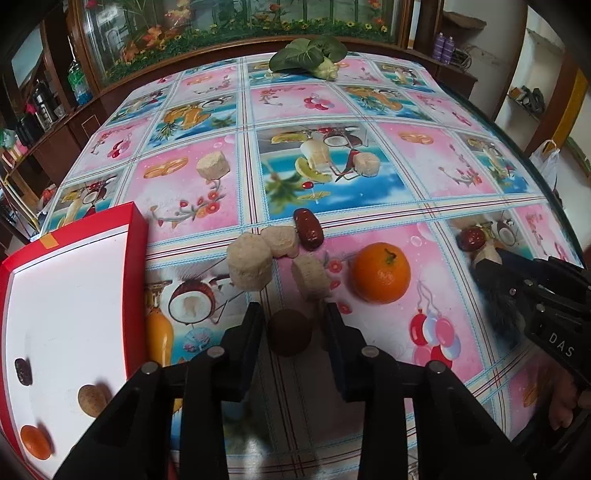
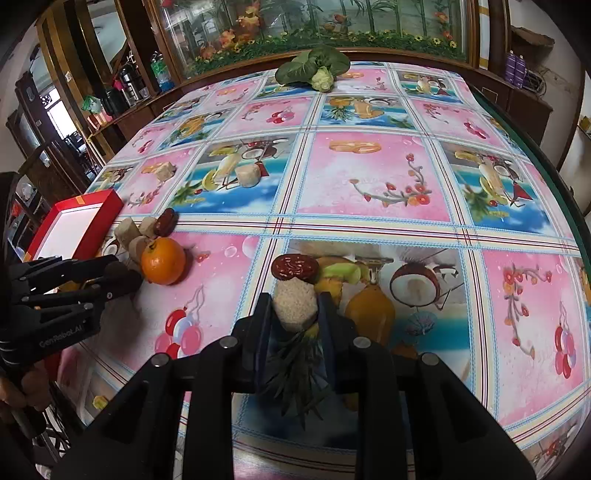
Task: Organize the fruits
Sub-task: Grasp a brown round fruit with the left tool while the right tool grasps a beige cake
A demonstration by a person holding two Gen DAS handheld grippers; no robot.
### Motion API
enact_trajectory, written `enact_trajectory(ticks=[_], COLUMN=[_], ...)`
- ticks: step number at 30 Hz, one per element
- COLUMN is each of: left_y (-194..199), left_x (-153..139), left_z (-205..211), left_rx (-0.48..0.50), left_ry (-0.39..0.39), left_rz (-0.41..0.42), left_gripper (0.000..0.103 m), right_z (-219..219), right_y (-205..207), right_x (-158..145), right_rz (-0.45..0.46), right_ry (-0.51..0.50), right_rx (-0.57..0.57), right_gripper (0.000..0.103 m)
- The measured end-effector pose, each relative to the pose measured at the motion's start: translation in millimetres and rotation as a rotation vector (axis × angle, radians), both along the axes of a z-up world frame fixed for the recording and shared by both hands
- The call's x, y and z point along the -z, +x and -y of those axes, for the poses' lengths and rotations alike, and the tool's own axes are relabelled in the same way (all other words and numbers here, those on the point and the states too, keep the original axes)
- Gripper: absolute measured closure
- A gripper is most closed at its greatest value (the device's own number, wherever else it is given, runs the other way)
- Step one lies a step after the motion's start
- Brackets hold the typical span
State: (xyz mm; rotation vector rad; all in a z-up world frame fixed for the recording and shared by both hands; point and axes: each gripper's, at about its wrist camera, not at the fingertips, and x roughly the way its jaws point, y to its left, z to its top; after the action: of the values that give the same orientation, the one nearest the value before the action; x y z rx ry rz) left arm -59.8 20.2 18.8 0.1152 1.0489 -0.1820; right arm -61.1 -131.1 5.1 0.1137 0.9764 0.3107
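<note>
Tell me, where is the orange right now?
The orange sits on the fruit-print tablecloth, between the two claws. In the left wrist view it is right of the beige cylinder pieces; in the right wrist view it is at the left, near the red tray.

Both views are fisheye, each set on a gripper and looking forward and steeply down along its own two black fingers at the table [image 1: 369, 110]. The left wrist view sits low and close over the near left part, with the red tray [image 1: 136, 236] at its left edge and the right gripper [image 1: 487, 266] entering from its right. The right wrist view sits close over the near middle, with the left gripper [image 2: 125, 277] at its left edge. Both share the orange [image 1: 380, 273] [image 2: 163, 261], the tray [image 2: 99, 221], the greens [image 1: 306, 55] [image 2: 314, 66] at the far edge, and the glass cabinet [image 1: 240, 18] [image 2: 314, 18] behind.
</note>
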Motion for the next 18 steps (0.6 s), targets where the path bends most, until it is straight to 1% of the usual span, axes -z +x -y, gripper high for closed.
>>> enact_trajectory(ticks=[3,6,10,14,18], left_y=[-0.7,-4.0,-14.6,-36.2,-55.3], left_x=[-0.3,-2.1,-13.9,-35.6,-53.1], left_z=[1.9,1.4,-2.4,-13.7,-37.8], left_rx=[0.014,0.02,0.033,0.041,0.004], left_ry=[-0.006,-0.025,-0.063,-0.084,-0.105], left_rz=[0.001,-0.003,0.021,0.083,0.14], left_gripper=[0.081,0.082,0.082,0.082,0.082], right_z=[-0.5,-0.6,-0.6,-3.6,-14.6], right_y=[-0.2,-0.9,-3.9,-9.7,-18.1], right_x=[0.0,0.0,-1.4,-8.7,-21.0], right_rz=[0.0,-0.001,-0.013,-0.01,0.002], right_ry=[0.001,0.006,0.017,0.027,0.04], right_rx=[0.001,0.0,-0.005,-0.011,-0.041], right_gripper=[0.076,0.076,0.076,0.076,0.076])
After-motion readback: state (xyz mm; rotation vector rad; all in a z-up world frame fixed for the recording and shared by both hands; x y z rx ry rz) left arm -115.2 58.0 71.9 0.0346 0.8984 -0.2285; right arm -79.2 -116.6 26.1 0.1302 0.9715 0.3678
